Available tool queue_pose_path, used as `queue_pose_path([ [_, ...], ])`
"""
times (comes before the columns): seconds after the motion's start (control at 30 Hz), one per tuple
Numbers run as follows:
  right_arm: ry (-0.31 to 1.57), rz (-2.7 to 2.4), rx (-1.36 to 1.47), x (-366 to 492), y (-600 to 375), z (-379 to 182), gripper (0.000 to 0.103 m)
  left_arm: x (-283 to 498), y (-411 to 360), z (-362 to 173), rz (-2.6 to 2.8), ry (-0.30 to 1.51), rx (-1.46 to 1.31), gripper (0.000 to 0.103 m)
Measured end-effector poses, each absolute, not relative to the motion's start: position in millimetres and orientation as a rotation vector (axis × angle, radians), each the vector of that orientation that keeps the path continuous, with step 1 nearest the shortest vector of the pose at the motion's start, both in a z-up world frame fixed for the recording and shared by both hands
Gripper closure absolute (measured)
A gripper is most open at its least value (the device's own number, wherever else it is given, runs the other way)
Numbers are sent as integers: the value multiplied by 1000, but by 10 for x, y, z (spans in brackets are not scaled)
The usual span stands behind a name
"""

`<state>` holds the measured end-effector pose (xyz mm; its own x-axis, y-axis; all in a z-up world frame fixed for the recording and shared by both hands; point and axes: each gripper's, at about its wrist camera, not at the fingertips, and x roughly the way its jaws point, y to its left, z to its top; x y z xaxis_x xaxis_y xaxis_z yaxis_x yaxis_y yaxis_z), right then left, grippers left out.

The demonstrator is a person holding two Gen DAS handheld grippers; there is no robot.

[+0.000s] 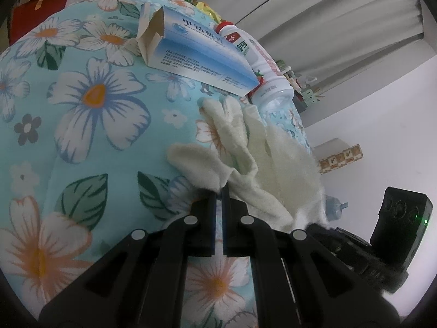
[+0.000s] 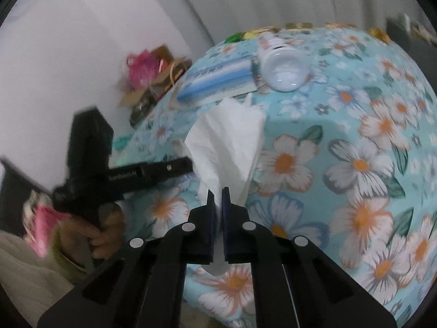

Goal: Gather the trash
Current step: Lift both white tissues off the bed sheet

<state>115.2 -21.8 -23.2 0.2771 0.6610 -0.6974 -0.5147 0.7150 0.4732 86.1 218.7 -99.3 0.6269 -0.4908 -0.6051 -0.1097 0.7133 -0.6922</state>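
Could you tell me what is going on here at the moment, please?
A person is clearing trash off a table with a floral cloth, a gripper in each hand. Both the left gripper and the right gripper are shut on the same crumpled white tissue. A blue carton and a plastic bottle lie beyond it, not yet collected.

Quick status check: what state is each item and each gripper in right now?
Left gripper: shut on tissue.
Right gripper: shut on tissue.
Tissue: crumpled, pinched by both grippers above the cloth.
Box: lying flat, end flap open.
Bottle: on its side, capped, beside box.
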Motion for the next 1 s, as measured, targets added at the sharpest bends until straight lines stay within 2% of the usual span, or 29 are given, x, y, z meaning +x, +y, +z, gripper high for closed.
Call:
queue_pose_path([
  [0.2,980,669,277,1160,-731,-204,98,891,2124,-950,-237,876,-740,102],
  [0.27,973,607,279,1175,-876,-216,98,859,2108,-882,-250,857,-730,99],
  [0.3,971,568,277,1183,-963,-230,98,842,2102,-857,-262,850,-726,90],
  [0.33,974,548,278,1184,-1019,-247,98,821,2089,-820,-279,843,-722,77],
  [0.4,985,515,267,1186,-1083,-291,98,793,2049,-766,-315,835,-724,65],
  [0.5,1003,489,269,1203,-1137,-349,97,791,1925,-704,-368,833,-682,53],
  [0.53,1007,487,272,1210,-1149,-360,97,808,1862,-689,-368,839,-654,53],
  [0.57,1008,485,272,1211,-1150,-366,95,851,1789,-688,-359,853,-621,53],
  [0.67,1005,467,251,1242,-1097,-351,77,924,1636,-703,-320,881,-528,53],
  [0.73,991,454,214,1268,-1026,-319,69,962,1560,-700,-299,885,-478,53],
  [1.0,982,401,103,1471,-765,-400,47,1116,1342,-708,-257,893,-331,55],
])
